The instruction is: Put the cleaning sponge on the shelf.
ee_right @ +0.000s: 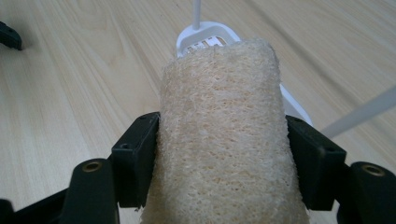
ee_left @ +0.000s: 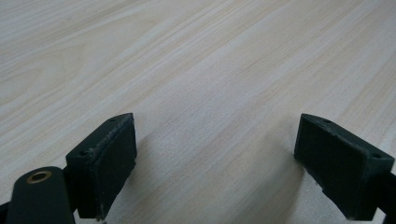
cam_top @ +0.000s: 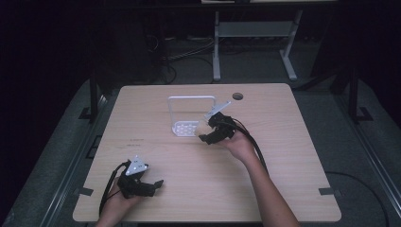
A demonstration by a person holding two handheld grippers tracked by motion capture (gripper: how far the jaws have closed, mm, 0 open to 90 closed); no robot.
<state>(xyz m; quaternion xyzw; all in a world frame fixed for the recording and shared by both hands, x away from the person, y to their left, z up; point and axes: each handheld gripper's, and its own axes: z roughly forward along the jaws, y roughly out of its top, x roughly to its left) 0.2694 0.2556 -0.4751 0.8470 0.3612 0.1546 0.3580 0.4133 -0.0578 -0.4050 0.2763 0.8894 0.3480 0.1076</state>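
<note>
right gripper (ee_right: 219, 154) clamps fibrous loofah (ee_right: 222, 135) | white rack (cam_top: 191, 116) | woodgrain table (cam_top: 283, 165)

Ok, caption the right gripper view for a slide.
Right gripper clamps a beige fibrous loofah cylinder before a white plastic rack on the wooden table.
</note>
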